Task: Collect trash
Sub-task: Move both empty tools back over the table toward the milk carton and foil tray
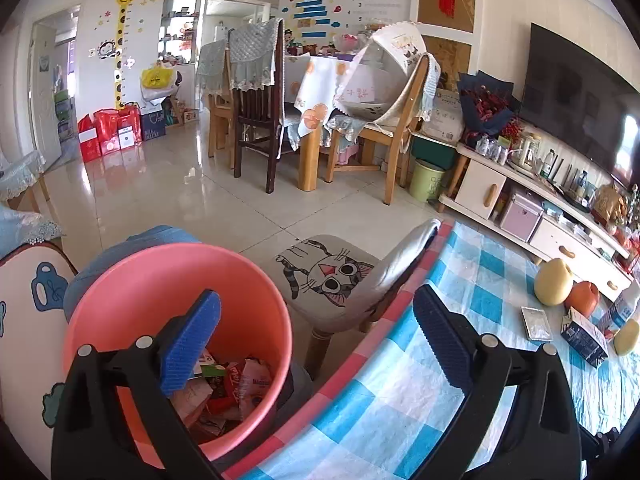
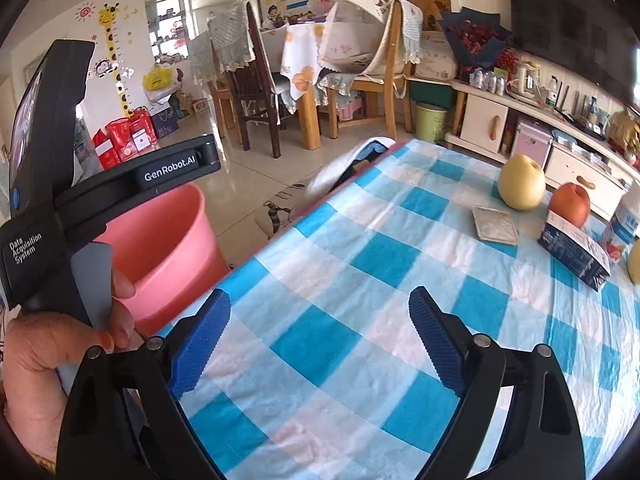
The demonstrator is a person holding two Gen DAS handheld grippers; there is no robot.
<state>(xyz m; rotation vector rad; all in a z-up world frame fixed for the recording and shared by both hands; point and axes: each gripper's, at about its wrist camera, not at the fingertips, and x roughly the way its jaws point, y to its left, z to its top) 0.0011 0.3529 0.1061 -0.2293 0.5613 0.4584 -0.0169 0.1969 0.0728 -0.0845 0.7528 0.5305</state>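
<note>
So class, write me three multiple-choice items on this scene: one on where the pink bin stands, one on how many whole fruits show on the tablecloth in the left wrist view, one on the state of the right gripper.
1. Where is the bin?
A. on the table
B. on the floor beside the table
C. on the cat stool

2. How many whole fruits lie on the tablecloth?
A. one
B. three
C. six

3. What is the right gripper doing?
A. open, nothing between its pads
B. shut on a carton
C. shut on a pear

Key: 1 B, its rim sits below the table edge, next to it. 2 B, pear, orange fruit, yellow fruit. 3 A, only cloth shows between the pads.
</note>
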